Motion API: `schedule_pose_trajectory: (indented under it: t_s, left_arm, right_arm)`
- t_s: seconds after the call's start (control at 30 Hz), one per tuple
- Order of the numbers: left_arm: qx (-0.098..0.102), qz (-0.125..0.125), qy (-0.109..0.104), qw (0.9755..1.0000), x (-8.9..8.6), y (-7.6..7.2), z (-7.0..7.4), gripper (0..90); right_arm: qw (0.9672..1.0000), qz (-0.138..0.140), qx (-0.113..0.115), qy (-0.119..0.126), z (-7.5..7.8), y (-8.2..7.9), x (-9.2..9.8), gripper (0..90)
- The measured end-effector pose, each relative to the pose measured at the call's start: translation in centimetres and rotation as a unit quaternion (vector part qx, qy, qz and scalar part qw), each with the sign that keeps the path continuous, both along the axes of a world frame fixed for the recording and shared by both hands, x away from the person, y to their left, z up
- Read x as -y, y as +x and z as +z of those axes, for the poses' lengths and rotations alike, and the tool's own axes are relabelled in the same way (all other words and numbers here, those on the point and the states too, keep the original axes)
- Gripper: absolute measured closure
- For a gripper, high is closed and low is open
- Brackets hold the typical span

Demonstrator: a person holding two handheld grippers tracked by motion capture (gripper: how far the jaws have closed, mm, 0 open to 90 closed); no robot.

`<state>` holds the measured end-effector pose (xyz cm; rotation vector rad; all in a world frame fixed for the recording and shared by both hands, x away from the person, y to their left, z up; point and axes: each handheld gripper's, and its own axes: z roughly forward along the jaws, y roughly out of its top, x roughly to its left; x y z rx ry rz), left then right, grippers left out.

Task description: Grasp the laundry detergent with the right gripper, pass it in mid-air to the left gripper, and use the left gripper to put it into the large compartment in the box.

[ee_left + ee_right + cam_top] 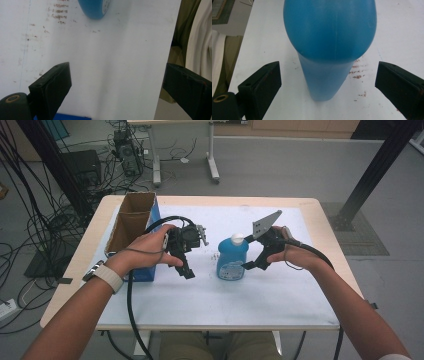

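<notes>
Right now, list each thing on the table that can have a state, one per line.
Blue bottle: upright on the white mat, white cap on, not gripped.
Cardboard box: open at the top, standing at the mat's left edge.
Left tool: open, nothing between its jaws.
Right tool: open, jaws either side of the bottle, not touching it.

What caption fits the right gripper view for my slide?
Open right gripper faces the upright blue bottle standing on the white table cover.

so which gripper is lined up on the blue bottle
The right gripper: its open jaws straddle the blue bottle. The left gripper, also open, points at bare white table cover.
</notes>
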<state>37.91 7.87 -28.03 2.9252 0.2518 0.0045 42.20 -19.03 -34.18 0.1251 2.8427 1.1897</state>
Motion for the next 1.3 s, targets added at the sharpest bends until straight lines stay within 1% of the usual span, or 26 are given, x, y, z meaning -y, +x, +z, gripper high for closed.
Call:
schedule_pose_trajectory:
  t_s: [0.6, 0.93, 1.1, 1.3]
  left_arm:
    - [0.001, 0.002, -0.001, 1.0000, -0.2, 0.0, 0.0, 8.8]
    - [0.001, 0.000, 0.001, 1.0000, -0.1, 0.1, 0.0, 8.8]
    - [0.000, 0.002, -0.001, 1.0000, -0.1, 0.0, -0.1, 8.7]
    - [0.000, 0.002, 0.000, 1.0000, -0.1, 0.1, -0.1, 8.8]
  right_arm:
    - [0.9999, -0.002, 0.004, 0.009, -0.3, 0.1, -0.3, 5.9]
    - [0.9999, -0.002, 0.005, 0.016, -0.8, 0.1, -0.5, 6.3]
    - [0.9998, -0.002, 0.010, 0.015, -1.0, 0.0, -0.6, 7.5]
    - [0.9997, 0.000, 0.005, 0.024, -1.3, 0.1, -0.7, 9.3]
